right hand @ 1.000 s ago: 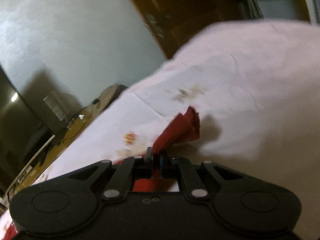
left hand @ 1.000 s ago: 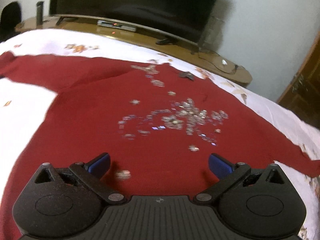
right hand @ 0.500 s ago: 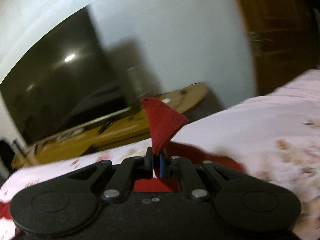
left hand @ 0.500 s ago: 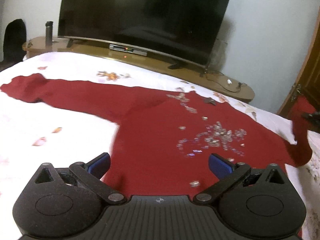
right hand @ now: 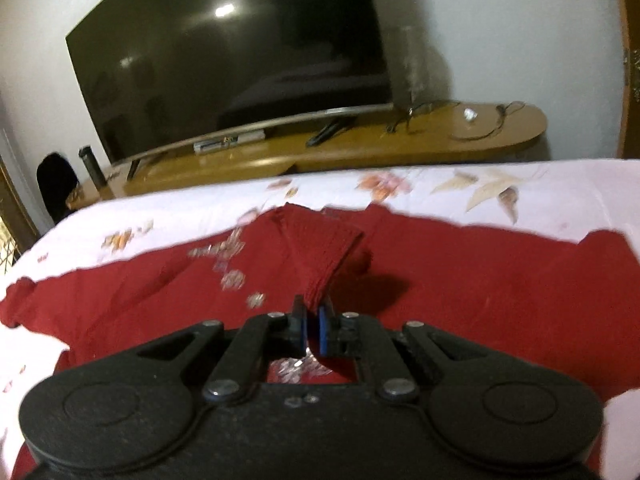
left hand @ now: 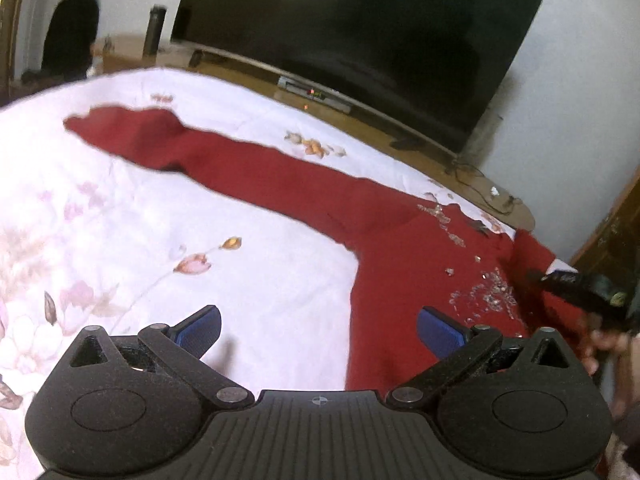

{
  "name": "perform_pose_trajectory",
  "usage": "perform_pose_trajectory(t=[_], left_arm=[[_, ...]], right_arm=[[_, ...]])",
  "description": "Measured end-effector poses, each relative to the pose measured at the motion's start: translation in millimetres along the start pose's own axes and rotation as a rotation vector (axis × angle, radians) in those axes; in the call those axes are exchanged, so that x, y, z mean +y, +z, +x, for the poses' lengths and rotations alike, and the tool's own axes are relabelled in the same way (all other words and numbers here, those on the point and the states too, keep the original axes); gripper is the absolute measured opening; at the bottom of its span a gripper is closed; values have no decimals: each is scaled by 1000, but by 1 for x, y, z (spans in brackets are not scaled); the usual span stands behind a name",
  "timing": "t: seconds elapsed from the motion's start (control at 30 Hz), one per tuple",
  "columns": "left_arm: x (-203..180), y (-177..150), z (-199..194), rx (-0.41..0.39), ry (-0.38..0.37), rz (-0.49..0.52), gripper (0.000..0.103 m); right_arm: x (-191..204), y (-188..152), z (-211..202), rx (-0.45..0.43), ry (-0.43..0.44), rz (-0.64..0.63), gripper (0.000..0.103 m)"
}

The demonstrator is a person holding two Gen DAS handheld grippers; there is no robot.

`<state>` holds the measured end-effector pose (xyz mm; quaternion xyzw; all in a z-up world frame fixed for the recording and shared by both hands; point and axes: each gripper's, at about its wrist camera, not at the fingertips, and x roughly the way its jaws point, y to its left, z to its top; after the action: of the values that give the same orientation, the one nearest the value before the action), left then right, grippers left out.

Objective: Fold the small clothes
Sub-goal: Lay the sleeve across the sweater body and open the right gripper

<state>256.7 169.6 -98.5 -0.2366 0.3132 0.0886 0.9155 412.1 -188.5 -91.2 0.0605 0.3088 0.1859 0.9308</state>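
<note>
1. Big bed w/ white sheet [left hand: 120, 208] printed w/ pink & orange flowers fills most of both views. It carries the clothes.
2. Wide black flat TV [left hand: 360, 40], switched off, stands behind the bed on a long brown wood bench [right hand: 360, 148]. A ceiling light shines back off the screen.
3. Dark red long-sleeve knit sweater w/ shiny silver beads on the chest [left hand: 400, 248] lies spread flat on the bed. One sleeve [left hand: 224, 160] runs straight out to the far left in the left cam.
4. The other sleeve [right hand: 320, 248] is lifted up off the sheet and brought over the red body of the sweater, near the beads.
5. Right gripper [right hand: 311, 320]: blue-padded fingers squeezed together on the cuff end of that lifted sleeve; the knit sticks up out of them. In the left cam it shows at the right edge, a bit blurry.
6. Left gripper [left hand: 319, 328]: blue fingers wide apart, nothing between them. It hangs over the white sheet, just left of the sweater's side edge, not touching the cloth.
7. Small stuff on the bench: a slim silver box [right hand: 228, 142] under the TV, a dark tall bottle [left hand: 154, 30] at the left end, loose black wires [right hand: 480, 120] at the right end.
</note>
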Motion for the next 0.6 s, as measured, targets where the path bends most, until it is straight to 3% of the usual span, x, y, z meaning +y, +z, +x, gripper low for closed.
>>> perform_pose_trajectory(t=[0.13,0.23,0.3,0.37,0.47,0.6], left_arm=[[5,1,7,1,-26,-39,103],[-1,3,17,7,-77,-69,103],[-10,6,25,11,-110,-63,102],[-25,12,39,18,-169,-61,102],[-60,21,71,49,-264,-52,76],[-110,25,127,122,-360,-61,74]], right_arm=[[23,-10,25,38,14,-28,7],[36,-24,39,90,39,-96,22],[45,-29,31,58,47,-152,41],[44,-31,13,8,79,-156,39],[29,-33,-18,-50,54,-120,39],[-17,-38,-59,-83,-2,9,39]])
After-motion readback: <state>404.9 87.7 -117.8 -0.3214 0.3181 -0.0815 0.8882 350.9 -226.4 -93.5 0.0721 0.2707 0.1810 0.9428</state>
